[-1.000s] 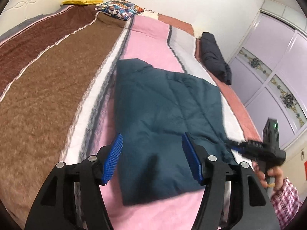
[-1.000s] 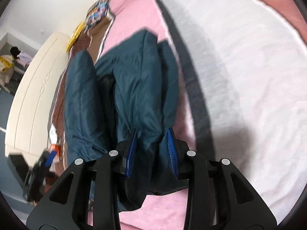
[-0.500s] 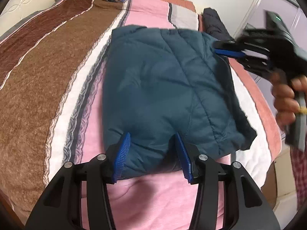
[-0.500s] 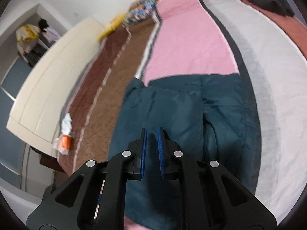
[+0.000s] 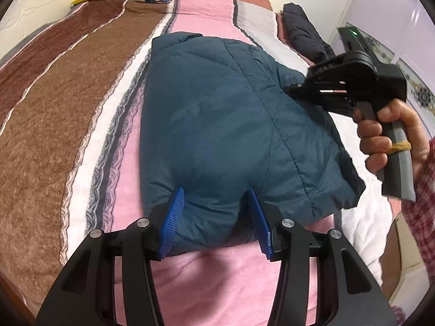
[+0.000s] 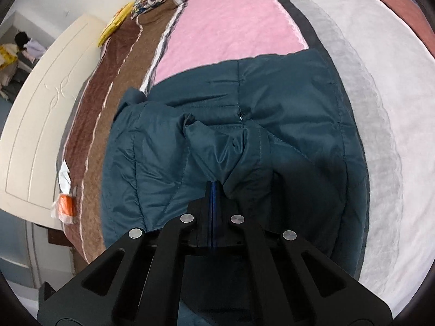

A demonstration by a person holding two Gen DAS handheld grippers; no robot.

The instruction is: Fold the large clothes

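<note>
Folded, the teal quilted jacket lies across the pink stripe of the bed, near its foot edge. Its near hem bulges between the left gripper pads, gripped. The right gripper jaws have just closed fully, pads together above the jacket, nothing visible between them.

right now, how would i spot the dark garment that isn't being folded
Start at the striped blanket covering the bed and follow its pink band to the teal quilted jacket. Beyond that jacket, at the bed's edge by the lilac wardrobe, lies a bunched near-black padded garment; it is darker and untouched.
</note>
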